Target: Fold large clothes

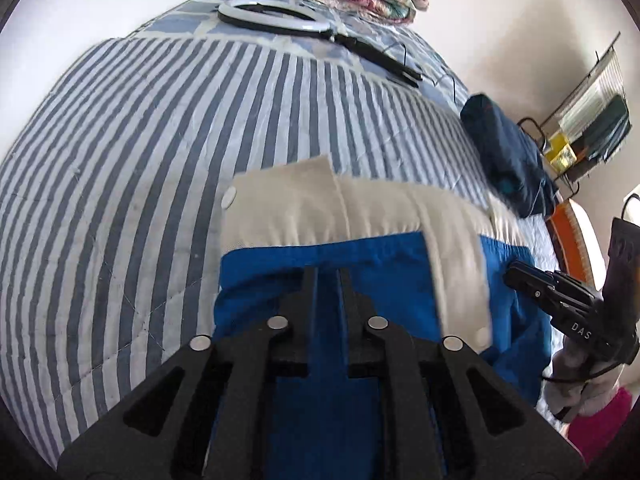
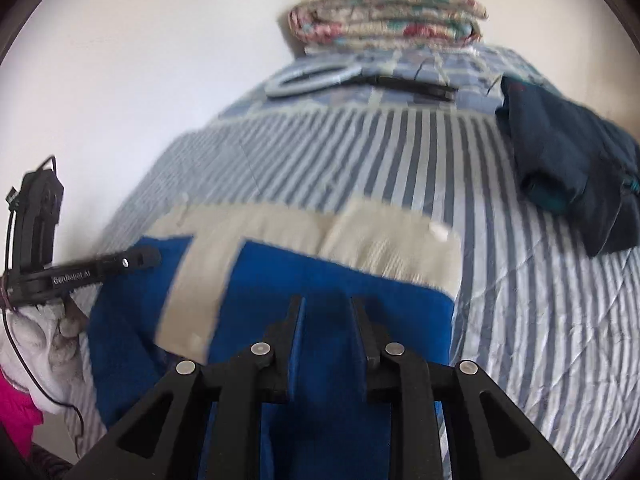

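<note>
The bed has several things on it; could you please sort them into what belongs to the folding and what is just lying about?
Folding: blue garment, left gripper, right gripper.
Lying about: ring light, dark clothes, folded quilt.

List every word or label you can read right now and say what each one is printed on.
"DAS": white letters on the right gripper, seen from the left wrist.
"GenRobot.AI", blurred, so a likely reading: on the left gripper, seen from the right wrist.
Nothing readable on the blue and cream garment.
</note>
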